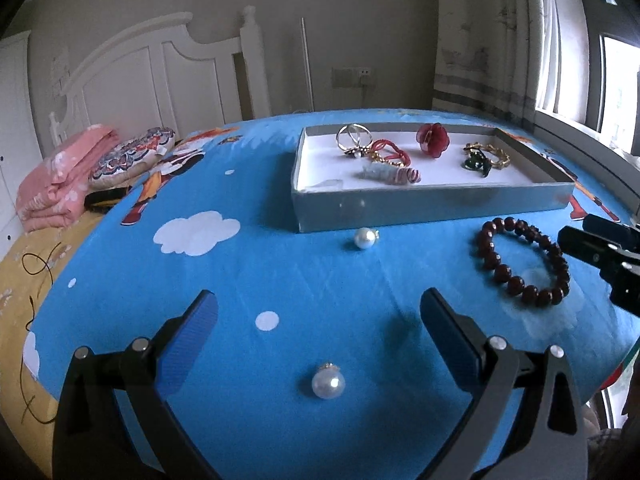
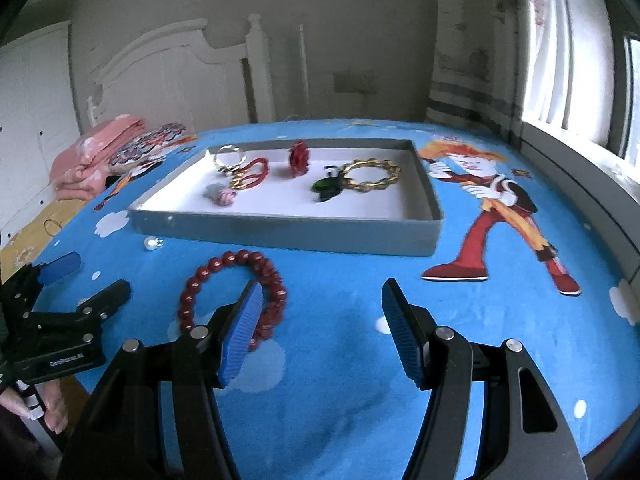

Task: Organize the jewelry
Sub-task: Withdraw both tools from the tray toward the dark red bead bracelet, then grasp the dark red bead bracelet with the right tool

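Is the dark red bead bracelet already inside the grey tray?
No, the bead bracelet lies on the blue bedsheet in front of the grey tray, outside its near wall.

Shallow grey cardboard tray with white floor holds rings, red flower, gold chain. Dark red beaded bracelet flat on my blue sheet. Two white pearl pendants loose.

Daylight from the window at right glares white; room dim, edges bowed, vignetted, slightly soft
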Tool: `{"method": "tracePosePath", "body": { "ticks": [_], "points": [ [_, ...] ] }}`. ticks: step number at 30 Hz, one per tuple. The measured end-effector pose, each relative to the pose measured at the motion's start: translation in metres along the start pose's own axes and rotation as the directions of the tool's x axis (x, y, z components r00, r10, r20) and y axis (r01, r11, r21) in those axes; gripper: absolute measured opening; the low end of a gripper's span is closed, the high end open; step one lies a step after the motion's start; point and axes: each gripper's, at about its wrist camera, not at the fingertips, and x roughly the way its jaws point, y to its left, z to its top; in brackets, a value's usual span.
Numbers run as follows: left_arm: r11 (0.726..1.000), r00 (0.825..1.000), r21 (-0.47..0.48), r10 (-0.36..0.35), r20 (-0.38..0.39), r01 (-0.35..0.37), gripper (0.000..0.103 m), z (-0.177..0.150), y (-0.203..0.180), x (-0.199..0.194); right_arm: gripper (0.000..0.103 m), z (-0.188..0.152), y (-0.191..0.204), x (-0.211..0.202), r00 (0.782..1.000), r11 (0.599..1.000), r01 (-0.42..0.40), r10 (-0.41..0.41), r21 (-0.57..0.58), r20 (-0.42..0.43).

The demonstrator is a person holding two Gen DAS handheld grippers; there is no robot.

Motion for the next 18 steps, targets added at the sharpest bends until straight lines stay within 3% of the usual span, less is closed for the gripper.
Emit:
{"method": "tracePosePath", "body": {
  "ticks": [8, 13, 18],
  "points": [
    [1.000, 1.000, -0.002, -0.013, 0.000, 0.013, 0.098, -0.001, 0.001, 0.002, 0.059, -0.001, 0.021, 0.006, 1.000, 0.998, 0.003, -0.004, -0.059, -0.021],
    [1.000, 1.000, -0.001, -0.023, 0.004, 0.023, 0.098, -0.001, 0.001, 0.003, 0.047, -0.005, 0.017, 0.011, 0.999, 1.000, -0.003, 0.002, -0.014, -0.045],
    [0.999, 0.999, -0.005, -0.035, 0.005, 0.035, 0.098, -0.002, 0.002, 0.003, 0.038, -0.003, 0.027, 0.013, 0.998, 0.999, 0.023, -0.025, -0.042, -0.052]
  ]
}}
